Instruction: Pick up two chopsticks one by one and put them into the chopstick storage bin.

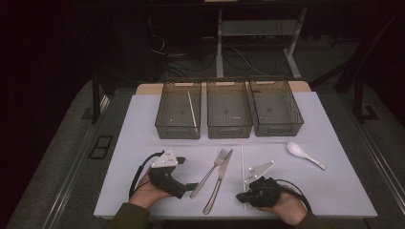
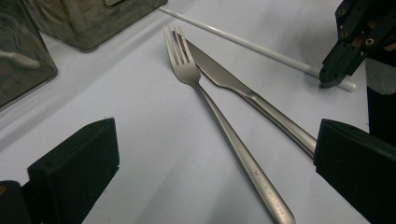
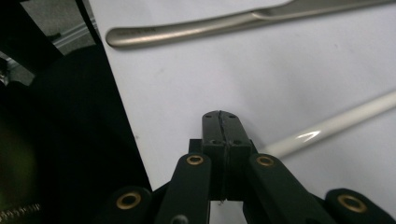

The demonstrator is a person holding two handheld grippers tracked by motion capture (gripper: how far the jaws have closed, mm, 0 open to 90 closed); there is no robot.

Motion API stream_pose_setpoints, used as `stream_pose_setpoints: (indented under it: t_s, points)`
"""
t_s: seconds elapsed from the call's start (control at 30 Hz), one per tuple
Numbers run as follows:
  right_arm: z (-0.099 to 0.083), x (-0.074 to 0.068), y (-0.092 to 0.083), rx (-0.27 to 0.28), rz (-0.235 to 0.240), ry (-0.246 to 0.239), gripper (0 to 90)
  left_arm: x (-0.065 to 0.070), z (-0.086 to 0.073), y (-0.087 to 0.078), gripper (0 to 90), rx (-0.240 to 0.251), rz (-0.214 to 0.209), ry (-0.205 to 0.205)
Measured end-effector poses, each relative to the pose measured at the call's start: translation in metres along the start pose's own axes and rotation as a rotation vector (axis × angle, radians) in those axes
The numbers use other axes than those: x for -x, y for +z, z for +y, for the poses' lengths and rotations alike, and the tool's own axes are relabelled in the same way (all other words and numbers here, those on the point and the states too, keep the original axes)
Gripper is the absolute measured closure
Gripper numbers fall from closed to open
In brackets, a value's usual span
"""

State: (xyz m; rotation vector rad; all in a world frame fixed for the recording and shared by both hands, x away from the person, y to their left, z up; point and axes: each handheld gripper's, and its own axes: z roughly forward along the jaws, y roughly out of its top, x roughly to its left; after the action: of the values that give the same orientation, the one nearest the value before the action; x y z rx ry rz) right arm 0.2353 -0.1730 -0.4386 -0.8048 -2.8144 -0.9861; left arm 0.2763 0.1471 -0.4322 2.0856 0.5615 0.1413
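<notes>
The near end of the white chopstick (image 3: 327, 127) is disappearing behind the right gripper (image 3: 222, 122), so any pinch is hidden. The knife (image 2: 247, 91) handle is running behind the left gripper's (image 2: 215, 158) jaw.

Both forearms come in low over the near edge. The left hand (image 1: 145, 193) grips the left gripper (image 1: 188, 187) from behind, its body angled inward toward the right, jaws standing wide apart with nothing between them. The right hand (image 1: 286, 206) cups the right gripper (image 1: 240, 197), which points left and sits low; its jaws are pressed together, seemingly on nothing, though the tips are partly hidden.
</notes>
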Motion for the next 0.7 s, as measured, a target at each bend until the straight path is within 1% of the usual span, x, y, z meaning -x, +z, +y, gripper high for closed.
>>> stream_pose_setpoints:
  t_s: [0.07,0.2,0.27,0.37,0.43,0.5,0.6,0.67,0.7]
  points:
    - [-0.002,0.001,-0.002,-0.002,-0.004,0.002,89.8,0.001,0.000,0.000,0.0,0.000,0.000,-0.006]
    - [-0.005,0.003,-0.004,0.001,0.000,0.009,89.7,0.000,0.000,0.000,0.0,-0.006,0.000,0.004]
    - [-0.005,0.004,-0.004,0.002,-0.004,0.006,89.7,0.000,0.000,0.000,0.0,-0.004,0.000,-0.002]
    - [-0.005,0.006,-0.005,0.015,-0.007,0.007,89.7,0.000,0.000,-0.001,0.0,-0.008,0.000,0.002]
    - [-0.005,0.005,-0.007,0.036,-0.003,0.020,89.5,0.000,0.000,-0.002,0.0,-0.006,0.000,0.007]
    - [-0.003,0.007,-0.012,0.062,-0.012,0.025,85.6,0.000,0.000,-0.002,0.0,-0.006,0.000,0.008]
    - [0.001,0.012,-0.018,0.095,-0.038,0.043,74.5,0.001,0.000,-0.001,0.0,-0.006,0.002,0.007]
    - [0.006,0.020,-0.021,0.118,-0.064,0.048,68.2,0.001,0.000,-0.001,0.0,-0.006,0.002,0.004]
    - [0.009,0.024,-0.023,0.130,-0.079,0.058,64.8,0.001,0.000,-0.001,0.0,-0.008,0.003,0.003]
